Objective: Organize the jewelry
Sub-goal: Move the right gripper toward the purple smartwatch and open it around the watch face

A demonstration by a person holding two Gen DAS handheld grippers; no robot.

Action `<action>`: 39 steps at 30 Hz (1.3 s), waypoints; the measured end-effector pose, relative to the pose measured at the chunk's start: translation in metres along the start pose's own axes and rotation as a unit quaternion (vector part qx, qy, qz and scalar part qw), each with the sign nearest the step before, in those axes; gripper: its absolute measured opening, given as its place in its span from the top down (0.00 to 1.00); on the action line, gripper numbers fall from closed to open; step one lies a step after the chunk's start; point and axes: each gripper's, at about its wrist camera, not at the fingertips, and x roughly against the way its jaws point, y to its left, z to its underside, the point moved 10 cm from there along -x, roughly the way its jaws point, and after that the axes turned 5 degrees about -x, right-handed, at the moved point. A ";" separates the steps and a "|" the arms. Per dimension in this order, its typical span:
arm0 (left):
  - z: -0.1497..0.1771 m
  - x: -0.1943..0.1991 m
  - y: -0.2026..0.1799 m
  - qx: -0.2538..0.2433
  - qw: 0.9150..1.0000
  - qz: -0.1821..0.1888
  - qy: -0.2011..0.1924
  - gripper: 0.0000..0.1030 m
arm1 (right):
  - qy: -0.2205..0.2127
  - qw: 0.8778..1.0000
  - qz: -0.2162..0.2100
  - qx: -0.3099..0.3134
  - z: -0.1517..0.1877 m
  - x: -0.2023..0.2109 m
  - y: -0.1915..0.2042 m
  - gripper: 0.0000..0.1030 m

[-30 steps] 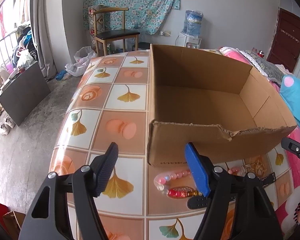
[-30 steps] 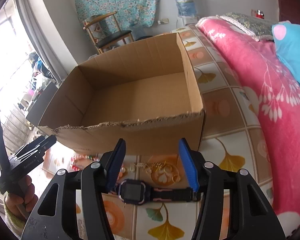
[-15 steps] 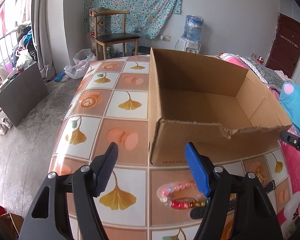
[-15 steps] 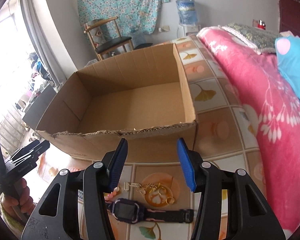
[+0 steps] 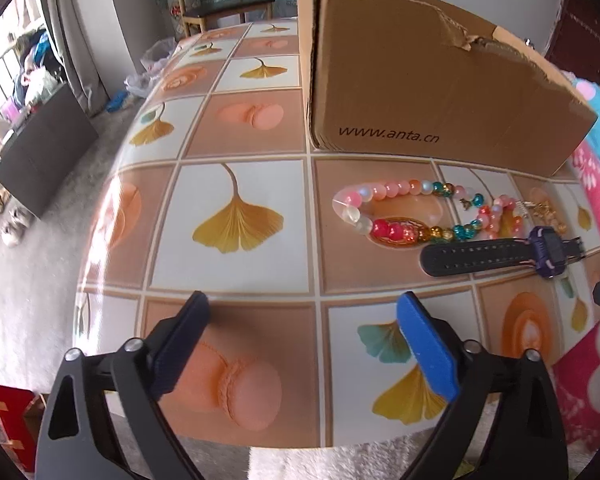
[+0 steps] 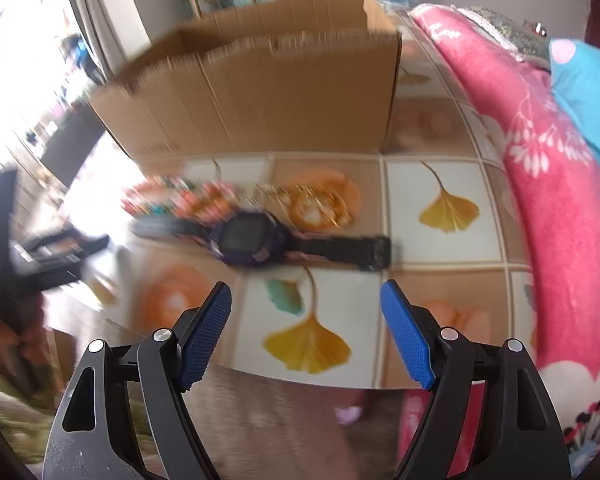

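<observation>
Sitting on the tiled bench (image 5: 236,216) just in front of the cardboard box (image 5: 420,80) are a chunky bead bracelet (image 5: 404,210) in pink, red, teal and amber, a dark purple watch (image 6: 248,242) on a black strap, and some thin gold chain bits (image 6: 320,204). Left view's sharp enough to read "www.anta.cn" on the box; right view is blurry but shows the watch face. Left gripper (image 5: 304,344) and right gripper (image 6: 304,334) have just been spreading their fingers, both wide apart and empty, and neither view sees into the box.

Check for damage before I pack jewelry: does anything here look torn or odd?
Yes: the cardboard box has a ragged, torn top edge on the wall facing the jewelry. The bead bracelet and watch lie loose on the table, looking intact.
</observation>
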 end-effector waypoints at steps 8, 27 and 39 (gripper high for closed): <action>-0.002 -0.002 0.001 0.002 1.000 0.000 -0.005 0.04 | 0.010 0.998 0.040 0.038 0.011 -0.023 0.000 0.26; -0.010 0.016 -0.009 -0.032 0.998 0.023 -0.050 0.05 | 0.016 0.999 -0.012 0.036 0.011 -0.021 -0.007 0.08; -0.024 0.032 -0.069 -0.079 0.982 0.145 -0.091 0.42 | -0.041 0.993 -0.111 0.000 -0.036 -0.002 0.024 0.35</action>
